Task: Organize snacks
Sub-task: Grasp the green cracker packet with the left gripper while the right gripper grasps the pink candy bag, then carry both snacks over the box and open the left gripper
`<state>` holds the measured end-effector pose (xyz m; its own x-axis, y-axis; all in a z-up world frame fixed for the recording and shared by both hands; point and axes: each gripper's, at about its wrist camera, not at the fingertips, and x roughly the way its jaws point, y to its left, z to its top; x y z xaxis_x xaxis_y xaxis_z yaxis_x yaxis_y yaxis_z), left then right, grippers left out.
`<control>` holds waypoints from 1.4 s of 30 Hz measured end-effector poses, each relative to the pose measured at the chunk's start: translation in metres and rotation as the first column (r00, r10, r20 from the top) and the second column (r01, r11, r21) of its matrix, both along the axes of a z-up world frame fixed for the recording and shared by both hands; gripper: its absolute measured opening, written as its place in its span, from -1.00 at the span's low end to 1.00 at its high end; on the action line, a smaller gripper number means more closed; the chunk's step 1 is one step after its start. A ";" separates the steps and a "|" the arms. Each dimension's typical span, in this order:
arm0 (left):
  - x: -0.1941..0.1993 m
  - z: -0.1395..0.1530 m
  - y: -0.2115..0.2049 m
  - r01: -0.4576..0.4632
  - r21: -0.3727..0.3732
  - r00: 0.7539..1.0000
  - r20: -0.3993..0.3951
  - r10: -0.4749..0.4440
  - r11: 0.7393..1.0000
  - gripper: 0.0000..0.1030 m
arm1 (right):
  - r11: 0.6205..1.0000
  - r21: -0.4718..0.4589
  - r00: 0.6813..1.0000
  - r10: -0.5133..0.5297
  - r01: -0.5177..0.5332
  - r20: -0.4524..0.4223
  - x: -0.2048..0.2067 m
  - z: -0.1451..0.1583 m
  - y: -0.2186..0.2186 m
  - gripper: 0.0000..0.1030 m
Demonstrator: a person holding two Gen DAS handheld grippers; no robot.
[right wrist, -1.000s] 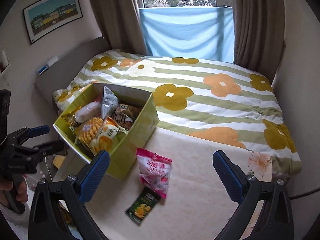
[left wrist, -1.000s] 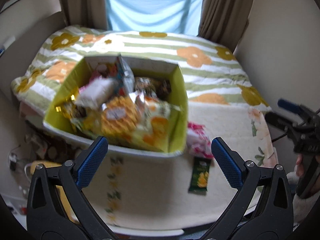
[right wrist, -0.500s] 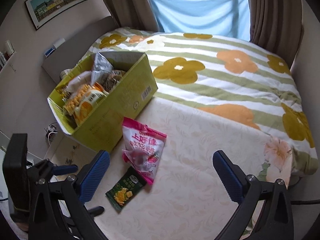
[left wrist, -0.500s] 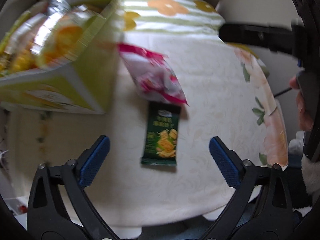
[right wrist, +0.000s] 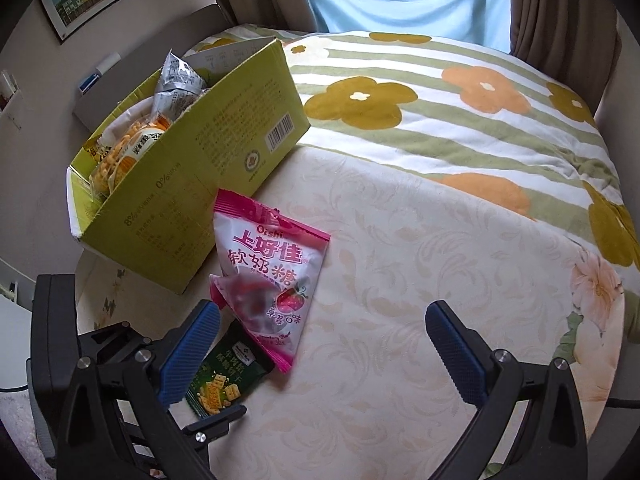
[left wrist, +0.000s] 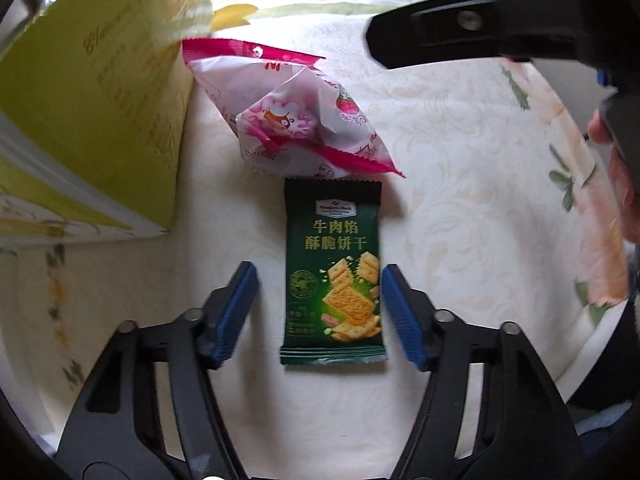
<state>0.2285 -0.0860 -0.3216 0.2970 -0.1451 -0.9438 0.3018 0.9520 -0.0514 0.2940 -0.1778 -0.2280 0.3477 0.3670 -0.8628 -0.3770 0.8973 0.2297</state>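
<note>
The green cracker packet lies flat on the cream bedcover, and it is bracketed by the left gripper, whose jaws are closing with the packet between them. The right blue pad is seen at the packet's edge, touching or nearly so; the left pad stands just clear of the other edge, so the packet is not yet clamped. The right gripper is held with its fingers wide apart and nothing between them, above bare cover beside the packet.

Just beyond the packet's far end, the pink strawberry candy bag is found, its lower seam touching or overlapping the packet's top edge. Further beyond, to the left, stands the yellow-green snack box, already filled with several wrapped snacks.

The step in hand is judged to be the pickup of the packet for placement in the box. The closing should be centred, so that both pads meet the long edges together and the thin foil is pinched rather than pushed sideways. A slight buckle of the packet may be needed for purchase. The lift is best made straight up, so that the candy bag is not dragged along.
</note>
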 end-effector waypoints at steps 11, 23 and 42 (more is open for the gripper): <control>-0.001 0.003 0.006 0.014 -0.003 1.000 0.005 -0.014 1.000 -0.21 | 0.999 0.021 0.998 0.048 -0.048 -0.035 0.004 -0.021 0.020 0.99; 0.014 0.004 0.023 -0.068 -0.020 0.997 -0.029 0.067 0.998 -0.21 | 0.993 0.038 0.994 0.108 -0.107 -0.030 0.015 -0.045 0.053 0.99; 0.021 0.003 0.026 -0.105 0.001 0.994 -0.016 0.105 0.995 -0.21 | 0.996 -0.048 0.995 0.082 -0.080 0.056 0.002 -0.050 0.057 -0.01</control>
